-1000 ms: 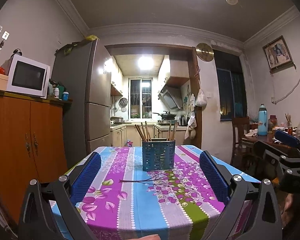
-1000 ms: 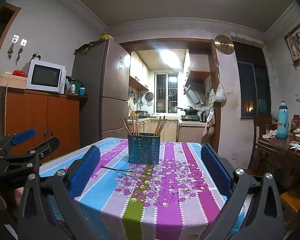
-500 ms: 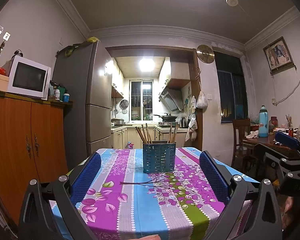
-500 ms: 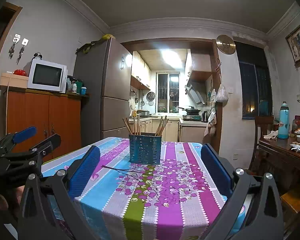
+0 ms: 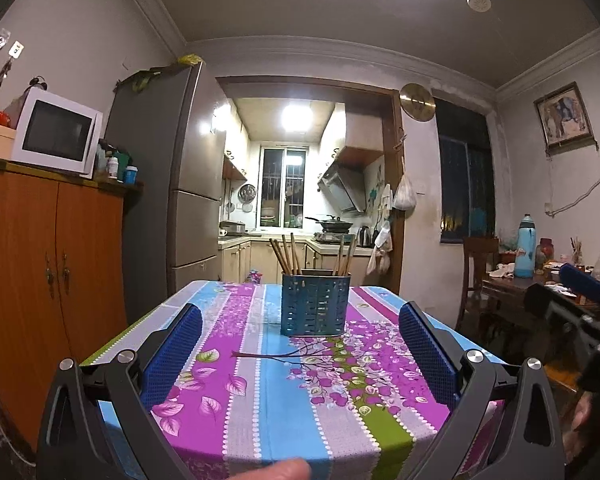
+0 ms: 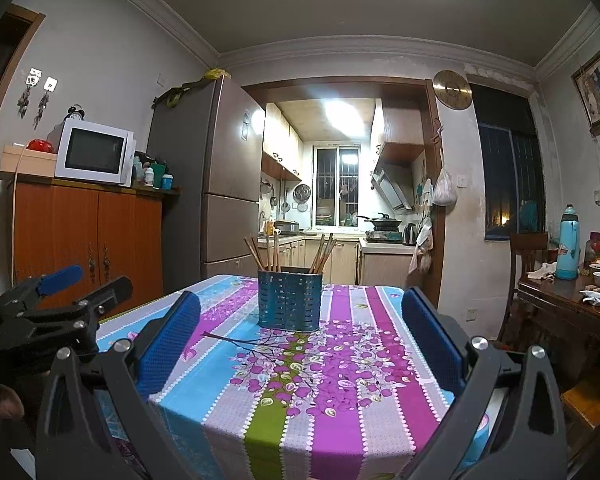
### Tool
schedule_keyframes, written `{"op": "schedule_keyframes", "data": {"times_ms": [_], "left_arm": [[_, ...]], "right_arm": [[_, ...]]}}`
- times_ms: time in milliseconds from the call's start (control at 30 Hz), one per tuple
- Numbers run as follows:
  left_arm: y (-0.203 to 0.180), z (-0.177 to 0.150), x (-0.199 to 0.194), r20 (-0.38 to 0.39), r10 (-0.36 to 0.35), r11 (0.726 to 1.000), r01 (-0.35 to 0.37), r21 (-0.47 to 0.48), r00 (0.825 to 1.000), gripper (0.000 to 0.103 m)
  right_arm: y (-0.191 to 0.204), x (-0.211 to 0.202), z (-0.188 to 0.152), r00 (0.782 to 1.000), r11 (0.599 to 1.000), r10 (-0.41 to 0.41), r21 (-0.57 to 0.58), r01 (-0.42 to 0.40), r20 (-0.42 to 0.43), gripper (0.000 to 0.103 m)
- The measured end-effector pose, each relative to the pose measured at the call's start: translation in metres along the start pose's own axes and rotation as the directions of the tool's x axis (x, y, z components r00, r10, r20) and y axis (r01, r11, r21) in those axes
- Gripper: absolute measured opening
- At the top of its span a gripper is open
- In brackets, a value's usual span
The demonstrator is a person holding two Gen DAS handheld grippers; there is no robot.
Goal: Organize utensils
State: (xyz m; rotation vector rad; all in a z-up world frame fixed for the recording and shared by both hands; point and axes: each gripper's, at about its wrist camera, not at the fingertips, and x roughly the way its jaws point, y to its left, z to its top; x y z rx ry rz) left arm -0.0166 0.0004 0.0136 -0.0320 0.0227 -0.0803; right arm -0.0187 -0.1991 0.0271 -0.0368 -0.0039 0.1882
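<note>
Both tools idle: left tool [image 5: 300,344] and right tool [image 6: 300,340] spread apart, gripping nothing, hovering at the near tabletop [image 5: 260,412] edge.
Looks near done: chopsticks [image 5: 286,254] stand in the blue holder [image 5: 315,305] mid-tabletop; 1 thin stick [image 5: 278,355], possibly printed pattern, lies just before it. Open cloth all around.

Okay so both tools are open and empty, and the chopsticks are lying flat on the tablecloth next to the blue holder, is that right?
Not quite. The chopsticks stand upright inside the blue holder, as the left wrist view shows. Both the left tool and the right tool are open and empty.
</note>
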Motion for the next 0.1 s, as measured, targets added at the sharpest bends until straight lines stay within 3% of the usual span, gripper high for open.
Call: {"op": "schedule_keyframes", "data": {"times_ms": [100], "left_arm": [[-0.0008, -0.001, 0.0009, 0.001, 0.005, 1.0, -0.005, 0.004, 1.0, 0.098]], "right_arm": [[-0.0022, 0.0016, -0.0006, 1.0, 1.0, -0.003, 0.001, 0.003, 0.001, 0.098]]}}
